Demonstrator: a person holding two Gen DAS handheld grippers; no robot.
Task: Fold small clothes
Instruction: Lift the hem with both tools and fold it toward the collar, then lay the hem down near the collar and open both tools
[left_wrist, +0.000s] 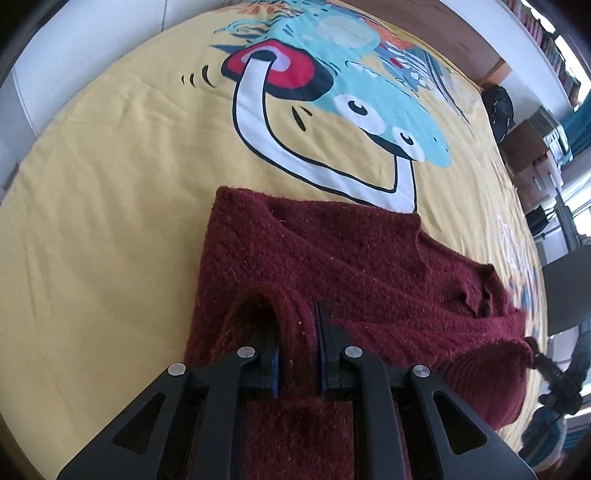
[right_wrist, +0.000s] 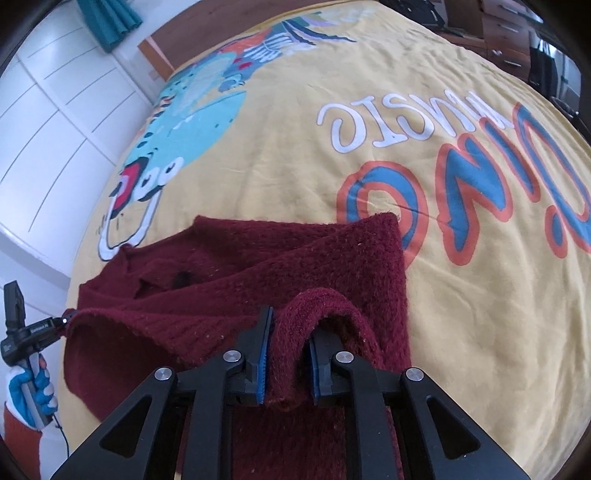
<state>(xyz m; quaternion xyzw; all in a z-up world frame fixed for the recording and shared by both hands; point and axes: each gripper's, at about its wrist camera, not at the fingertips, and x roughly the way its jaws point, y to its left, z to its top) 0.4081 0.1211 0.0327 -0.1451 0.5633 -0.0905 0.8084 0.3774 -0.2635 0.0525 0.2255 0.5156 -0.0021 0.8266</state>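
A dark red knitted sweater (left_wrist: 351, 258) lies partly folded on a yellow bedspread (left_wrist: 110, 184) printed with a cartoon dinosaur. My left gripper (left_wrist: 295, 325) is shut on a raised fold at the sweater's near left edge, and the knit fills the gap between the blue pads. In the right wrist view the same sweater (right_wrist: 258, 258) spreads leftward over the bedspread (right_wrist: 277, 166). There my right gripper (right_wrist: 291, 325) is shut on a raised fold at its near right edge. A gloved hand (right_wrist: 29, 384) holds the left gripper's handle at the far left.
White wardrobe doors (right_wrist: 55, 129) and a teal curtain (right_wrist: 110, 22) stand beyond the bed's left side. Dark drawers (right_wrist: 517, 37) are at the far right corner. Boxes and shelves (left_wrist: 535, 147) line the other side. Large printed letters (right_wrist: 461, 177) lie right of the sweater.
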